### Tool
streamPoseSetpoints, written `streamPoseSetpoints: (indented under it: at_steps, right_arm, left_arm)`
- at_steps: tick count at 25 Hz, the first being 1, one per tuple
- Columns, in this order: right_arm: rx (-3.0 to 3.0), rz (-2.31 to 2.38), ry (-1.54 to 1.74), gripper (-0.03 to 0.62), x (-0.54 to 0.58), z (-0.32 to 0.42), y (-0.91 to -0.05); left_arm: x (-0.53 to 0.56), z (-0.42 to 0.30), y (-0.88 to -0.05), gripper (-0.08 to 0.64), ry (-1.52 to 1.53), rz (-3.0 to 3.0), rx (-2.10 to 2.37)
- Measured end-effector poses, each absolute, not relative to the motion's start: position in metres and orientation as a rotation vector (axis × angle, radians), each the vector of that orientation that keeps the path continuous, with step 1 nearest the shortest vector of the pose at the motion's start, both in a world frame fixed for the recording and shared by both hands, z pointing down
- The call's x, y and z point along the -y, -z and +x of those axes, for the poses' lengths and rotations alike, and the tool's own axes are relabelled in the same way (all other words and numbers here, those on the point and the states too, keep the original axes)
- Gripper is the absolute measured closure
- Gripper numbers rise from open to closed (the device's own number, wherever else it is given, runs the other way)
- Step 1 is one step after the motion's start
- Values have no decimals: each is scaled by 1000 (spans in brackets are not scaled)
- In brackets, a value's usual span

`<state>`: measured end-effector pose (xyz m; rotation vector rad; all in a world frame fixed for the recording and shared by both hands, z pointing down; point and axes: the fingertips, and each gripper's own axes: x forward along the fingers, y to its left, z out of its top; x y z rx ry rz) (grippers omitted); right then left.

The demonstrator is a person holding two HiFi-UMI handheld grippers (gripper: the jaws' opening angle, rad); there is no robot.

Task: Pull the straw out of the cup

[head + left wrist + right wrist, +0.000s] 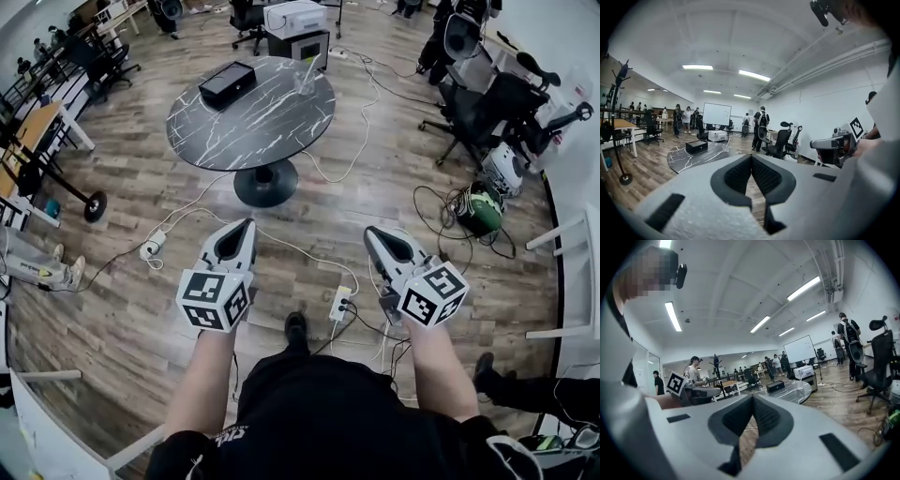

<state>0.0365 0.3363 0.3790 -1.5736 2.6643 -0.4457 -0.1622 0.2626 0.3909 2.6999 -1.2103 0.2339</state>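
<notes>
A clear cup (pixel 305 81) with a thin straw stands on the far right side of the round black marble table (pixel 248 117). It is small in the head view and its details are hard to make out. Both grippers are held low over the wooden floor, well short of the table. My left gripper (pixel 248 223) points toward the table, its jaws closed tip to tip with nothing between them (pixel 751 158). My right gripper (pixel 368 232) is beside it, also shut and empty (pixel 752 398). The table (pixel 693 157) lies ahead in the left gripper view.
A black box (pixel 227 82) sits on the table's left part. A power strip (pixel 338 303) and cables lie on the floor between me and the table. Office chairs (pixel 497 103) and a green object (pixel 480 208) stand at right. A white box (pixel 295 19) stands beyond the table.
</notes>
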Motion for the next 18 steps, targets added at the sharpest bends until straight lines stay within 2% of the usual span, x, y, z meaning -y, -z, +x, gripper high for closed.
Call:
streamPoseSetpoints:
  at_steps: [8,18]
  right_arm:
    - [-2661,-1624,474,586,-261,14,-374]
    - [-2616,-1630,399,586,-219,0,-347]
  left_arm:
    - [-189,-184,-391,550,-201,2685,1161]
    - [-152,-187,-371,550,-198,2739,1129]
